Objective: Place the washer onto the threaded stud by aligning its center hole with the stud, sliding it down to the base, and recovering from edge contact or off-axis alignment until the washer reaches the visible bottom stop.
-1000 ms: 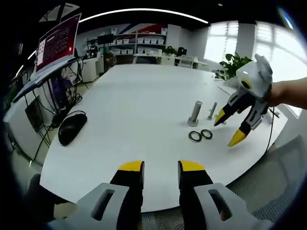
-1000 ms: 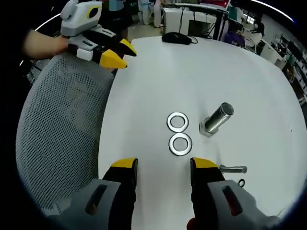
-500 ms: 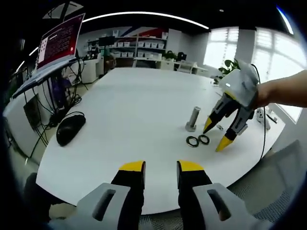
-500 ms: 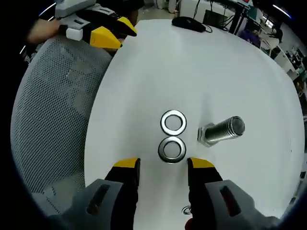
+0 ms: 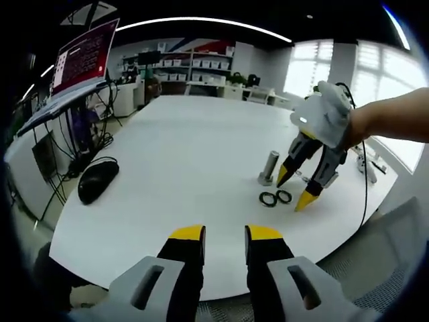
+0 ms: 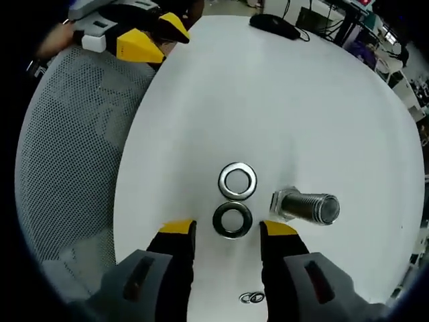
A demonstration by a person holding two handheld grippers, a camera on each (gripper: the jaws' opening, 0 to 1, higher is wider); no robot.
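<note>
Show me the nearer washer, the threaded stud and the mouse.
Nearer washer (image 6: 232, 220), right gripper view, its flat ring.
Threaded stud (image 6: 310, 206), right gripper view, its threaded shank.
Mouse (image 5: 98, 180), left gripper view, its back.

Small metal bits (image 6: 251, 296) between the jaws — perhaps rings, too tiny to tell.
</note>
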